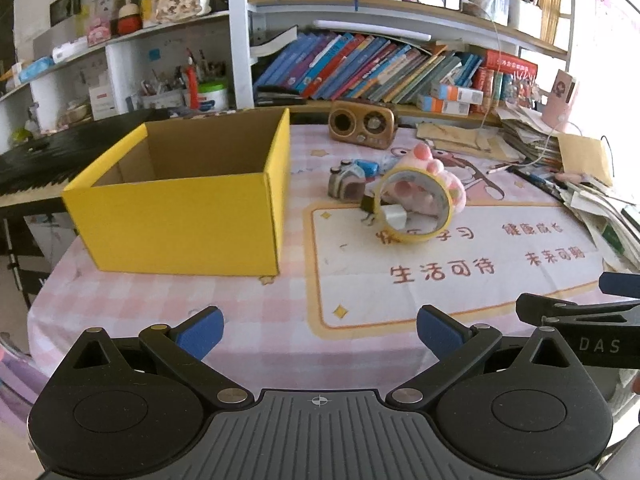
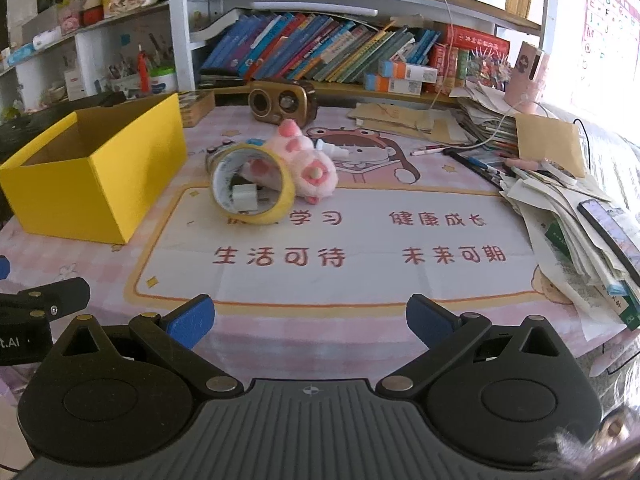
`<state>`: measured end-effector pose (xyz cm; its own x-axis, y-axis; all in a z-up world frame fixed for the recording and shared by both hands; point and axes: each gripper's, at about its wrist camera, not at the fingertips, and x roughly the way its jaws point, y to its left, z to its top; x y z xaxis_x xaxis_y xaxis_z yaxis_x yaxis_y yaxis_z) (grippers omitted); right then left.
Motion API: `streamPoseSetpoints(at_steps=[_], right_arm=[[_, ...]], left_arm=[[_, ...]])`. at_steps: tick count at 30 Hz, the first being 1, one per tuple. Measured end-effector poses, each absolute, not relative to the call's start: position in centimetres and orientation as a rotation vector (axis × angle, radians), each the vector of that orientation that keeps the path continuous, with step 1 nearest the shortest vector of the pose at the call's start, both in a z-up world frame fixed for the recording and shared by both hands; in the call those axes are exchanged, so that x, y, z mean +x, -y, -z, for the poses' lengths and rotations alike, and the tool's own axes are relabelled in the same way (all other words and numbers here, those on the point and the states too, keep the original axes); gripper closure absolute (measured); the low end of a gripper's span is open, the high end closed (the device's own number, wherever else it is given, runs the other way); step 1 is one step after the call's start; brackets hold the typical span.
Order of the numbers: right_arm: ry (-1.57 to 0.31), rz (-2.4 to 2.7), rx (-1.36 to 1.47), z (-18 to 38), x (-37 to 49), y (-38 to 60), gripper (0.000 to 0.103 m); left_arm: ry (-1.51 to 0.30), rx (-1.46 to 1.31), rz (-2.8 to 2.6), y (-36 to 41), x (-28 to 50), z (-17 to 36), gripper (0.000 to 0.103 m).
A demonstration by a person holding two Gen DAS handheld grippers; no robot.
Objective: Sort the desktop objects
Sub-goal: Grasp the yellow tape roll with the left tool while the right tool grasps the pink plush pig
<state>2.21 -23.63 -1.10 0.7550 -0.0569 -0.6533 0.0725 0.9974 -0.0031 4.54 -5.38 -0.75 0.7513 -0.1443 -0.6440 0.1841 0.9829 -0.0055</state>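
An open yellow cardboard box (image 1: 180,220) (image 2: 92,196) stands at the left of the desk, empty as far as I see. A yellow tape roll (image 1: 416,236) (image 2: 276,210) stands tilted mid-desk with a white charger plug (image 1: 394,216) (image 2: 244,197) inside it. A pink plush toy (image 1: 444,178) (image 2: 308,160) lies behind it, next to a small toy camera (image 1: 346,184). My left gripper (image 1: 320,330) is open and empty near the front edge. My right gripper (image 2: 310,320) is open and empty too, well short of the objects.
A brown retro radio (image 1: 362,124) (image 2: 282,102) stands at the back. A paper and book pile (image 2: 580,216) fills the right side, with pens (image 2: 476,164) beside it. Shelves of books stand behind. The pink desk mat (image 2: 360,280) covers the desk.
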Motion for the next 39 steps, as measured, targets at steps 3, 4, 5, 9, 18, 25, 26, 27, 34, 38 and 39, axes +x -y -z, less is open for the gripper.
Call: streamPoseSetpoints(at_steps=[3,4,5,9,18,25,26,27,34,38,39], right_arm=[[-0.72,0.067,0.022,1.2,3.2,24.4,0.0],[-0.723,0.065,0.021,1.2,3.5,24.7,0.0],[-0.726,0.062,0.02,1.3,3.8,24.9,0.0],[-0.738,0.043,0.017,1.5,5.2,25.8,0.0],[-0.75,0.012,0.021,1.8,8.4,28.2,0.0],[-0.724,0.005,0.038,1.6,11.2,31.3,0.0],[-0.717,0.0,0.035,1.5,11.7,31.7,0.0],[-0.713,-0.005,0.032,1.5,12.1,32.0,0.0],[-0.699,-0.06,0.026,1.4,15.5,34.2,0.0],[-0.705,-0.101,0.007,1.7,17.2,34.7,0.0],[-0.707,-0.112,0.002,1.7,17.6,34.7,0.0]], left_arm=[[-0.712,0.057,0.184,6.2,5.4,0.9,0.0],[-0.715,0.059,0.183,6.4,5.7,0.9,0.0],[-0.718,0.06,0.184,6.7,6.0,0.9,0.0],[-0.732,0.063,0.184,7.7,7.2,1.1,0.0],[-0.746,0.09,0.227,10.9,9.8,1.4,0.0],[-0.717,0.108,0.255,13.7,12.2,2.0,0.0],[-0.715,0.107,0.251,14.0,12.6,2.1,0.0],[-0.717,0.106,0.246,14.3,13.1,2.4,0.0],[-0.741,0.073,0.2,15.8,16.4,4.1,0.0],[-0.73,0.048,0.188,16.6,18.2,4.8,0.0],[-0.73,0.046,0.186,16.8,18.8,5.0,0.0]])
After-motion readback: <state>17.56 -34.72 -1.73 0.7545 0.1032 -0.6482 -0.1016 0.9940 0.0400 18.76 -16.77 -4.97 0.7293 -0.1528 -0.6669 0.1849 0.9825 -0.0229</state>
